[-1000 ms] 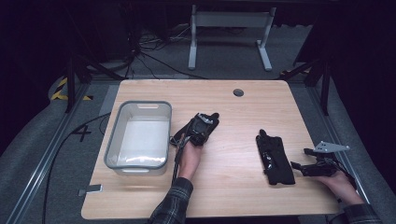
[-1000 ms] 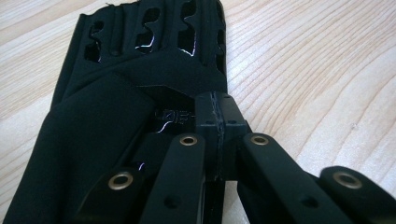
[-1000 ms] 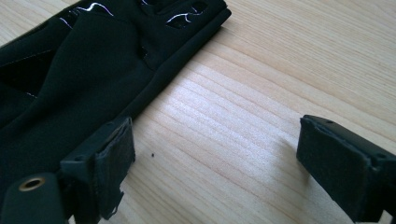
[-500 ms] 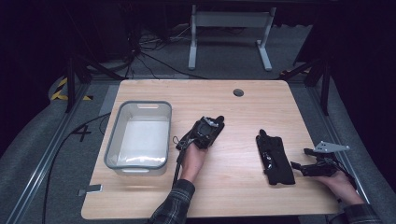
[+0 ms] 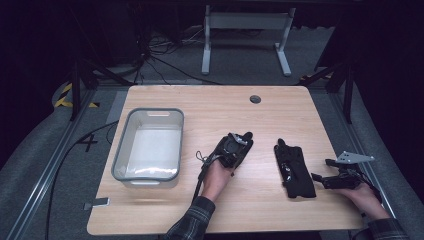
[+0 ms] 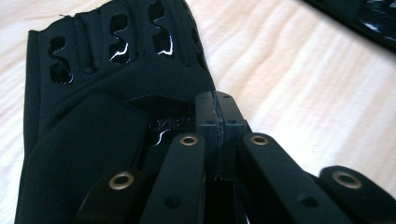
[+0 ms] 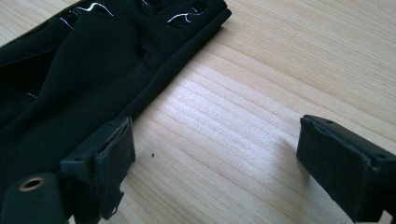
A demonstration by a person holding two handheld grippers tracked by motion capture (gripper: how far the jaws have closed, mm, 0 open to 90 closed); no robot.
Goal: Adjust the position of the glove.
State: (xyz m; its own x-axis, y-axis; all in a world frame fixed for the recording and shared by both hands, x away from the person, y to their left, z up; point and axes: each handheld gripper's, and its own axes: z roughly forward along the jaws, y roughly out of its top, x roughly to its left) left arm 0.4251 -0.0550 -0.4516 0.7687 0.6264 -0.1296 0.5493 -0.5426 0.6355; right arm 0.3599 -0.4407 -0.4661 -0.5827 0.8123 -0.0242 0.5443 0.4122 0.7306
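Grey plastic bin (image 5: 149, 146) at left of wooden table (image 5: 280, 107), sitting well apart from both gloves. Dark round grommet (image 5: 255, 99) near far table edge.

Left gripper (image 5: 239, 145) at table centre, held in left hand (image 5: 216, 175), cable trailing back toward sleeve. Jaws pressed together, pinching a fold of black glove (image 6: 88, 93) at the tips; glove fabric bunched up around the jaws in high view (image 5: 231, 149). From left gripper view: glove spread flat over tabletop to the left of the jaws, vent cut-outs with glossy lining at far end, pad tips (image 6: 219, 119) meeting right on its edge.

Second black glove (image 5: 294, 170) lying flat on table right of centre, long axis running near to far, untouched, near the held glove but apart from it.

Right gripper (image 5: 320, 178) at right table edge in right hand (image 5: 362, 197), grey three-cornered plate on top. Jaws spread wide, nothing between them but bare wood (image 7: 224, 140). Left-side pad (image 7: 114, 156) just beside edge of second glove (image 7: 84, 70); contact or not, cannot tell.
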